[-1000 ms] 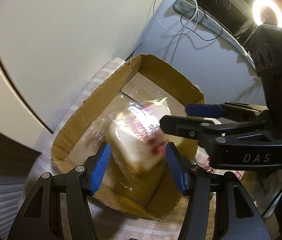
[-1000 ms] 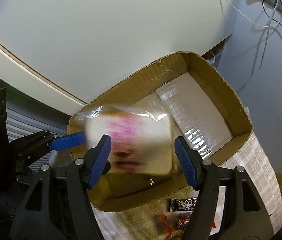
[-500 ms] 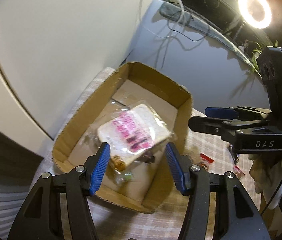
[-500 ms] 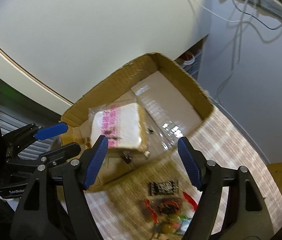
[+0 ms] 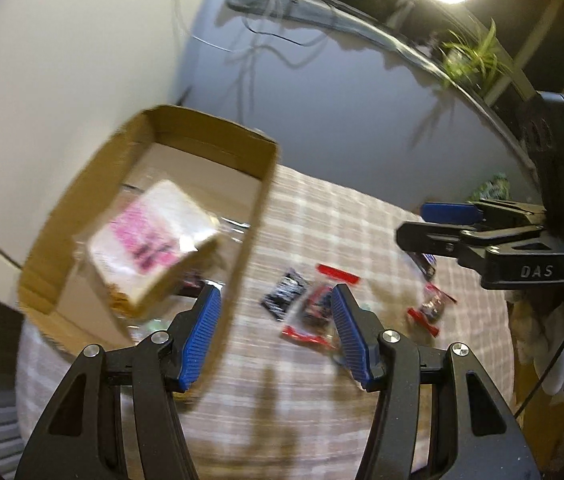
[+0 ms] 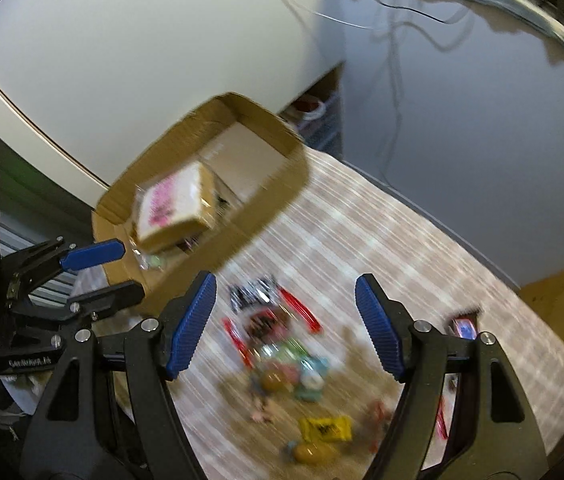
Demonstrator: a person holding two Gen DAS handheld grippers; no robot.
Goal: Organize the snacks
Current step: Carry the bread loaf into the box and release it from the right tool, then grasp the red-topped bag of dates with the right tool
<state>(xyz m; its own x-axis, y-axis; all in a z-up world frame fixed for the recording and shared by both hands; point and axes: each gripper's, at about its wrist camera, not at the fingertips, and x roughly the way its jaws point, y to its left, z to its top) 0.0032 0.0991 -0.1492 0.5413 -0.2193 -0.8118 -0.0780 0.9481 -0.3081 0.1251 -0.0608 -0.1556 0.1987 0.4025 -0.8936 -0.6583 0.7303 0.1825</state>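
Both grippers have drawn back from the cardboard box (image 5: 257, 204); left gripper (image 5: 275, 336) and right gripper (image 6: 284, 326) jaws gape empty. Bread pack (image 5: 149, 240) lies tilted inside the box; blurred snacks (image 6: 282, 344) litter the worktop (image 5: 342, 220).

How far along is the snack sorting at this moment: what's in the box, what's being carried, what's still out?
Done: the wrapped bread pack lies in the cardboard box, with a few small items beside it. In hand: nothing; the left gripper and right gripper are both open and empty. Left: red-and-black packets, a yellow packet and other small snacks on the checked cloth.
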